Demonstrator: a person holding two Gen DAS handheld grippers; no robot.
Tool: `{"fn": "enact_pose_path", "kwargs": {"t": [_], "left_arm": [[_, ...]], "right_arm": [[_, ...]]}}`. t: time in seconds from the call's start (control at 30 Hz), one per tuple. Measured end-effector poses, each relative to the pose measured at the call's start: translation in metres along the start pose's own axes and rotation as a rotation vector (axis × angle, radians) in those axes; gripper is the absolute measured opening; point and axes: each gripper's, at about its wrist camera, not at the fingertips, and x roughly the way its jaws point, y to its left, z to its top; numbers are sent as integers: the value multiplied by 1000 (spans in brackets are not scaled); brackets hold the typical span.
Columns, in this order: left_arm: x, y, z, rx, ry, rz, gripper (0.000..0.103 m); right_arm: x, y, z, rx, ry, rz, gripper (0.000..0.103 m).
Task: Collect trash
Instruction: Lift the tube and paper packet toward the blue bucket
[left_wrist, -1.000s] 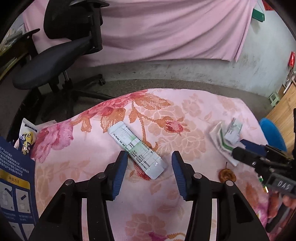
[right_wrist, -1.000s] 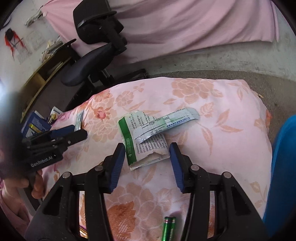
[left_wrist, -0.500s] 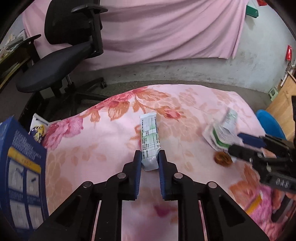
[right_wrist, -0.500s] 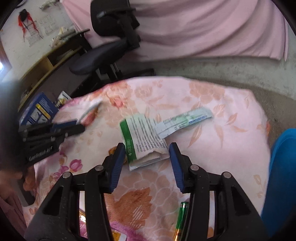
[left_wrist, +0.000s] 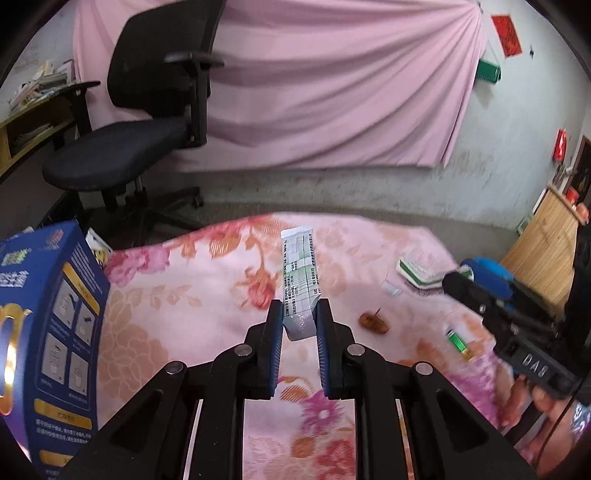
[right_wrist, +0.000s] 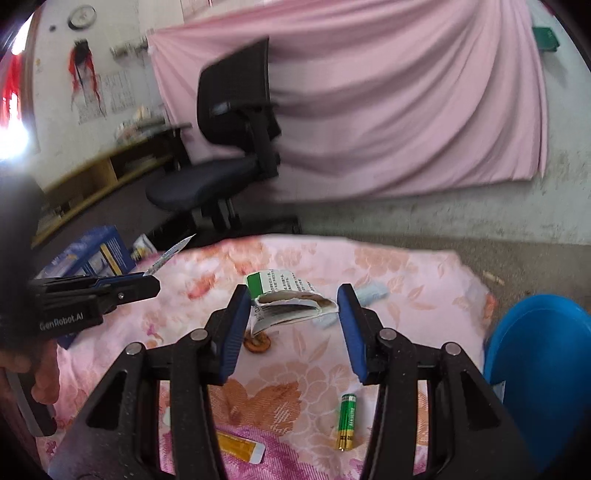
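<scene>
the left hand-held gripper (left_wrist: 299, 314) is clamped on the lower end of a long white and green sachet (left_wrist: 298, 278), lifted clear of the floral pink cloth (left_wrist: 184, 280) over the desk; a second ago it lay flat on the cloth between parted fingers. the sachet's small print cannot be read. the right hand-held gripper (right_wrist: 293, 301) has its fingers apart around a torn white and green paper packet (right_wrist: 286, 295), which touches the left finger; whether the right finger touches it cannot be told. the packet appears raised off the cloth now, where earlier it lay flat. the left tool's side reads "genrobot.ai"; the right tool shows "da8", though that is uncertain. a green aa battery (right_wrist: 347, 421), a brown dried scrap (left_wrist: 373, 322), a yellow and white wrapper (right_wrist: 240, 448) and a pale blue wrapper (right_wrist: 371, 293) lie on the cloth. a blue printed box (left_wrist: 48, 332) stands at the left, a black office chair (left_wrist: 147, 122) behind
</scene>
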Motion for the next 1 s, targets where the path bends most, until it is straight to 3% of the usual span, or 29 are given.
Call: {"fn": "enact_pose_path", "kwargs": {"t": [0.33,0.63,0.83,1.0], "left_arm": [[-61,-34,11,96,-337,-62,14],[-108,-89,13,187,-603,-73,14],[-121,-135,8,271,-670,-138,14],[-110,-180,7,307,-642,-207,15]], "right_arm": [[-76,8,0,-35,-402,-126,74],[-132,11,-3,-121,-633,-272,74],[-175,-7,-8,-121,-740,-374,74],[-197,-34,-16,-81,-759,-442,74]]}}
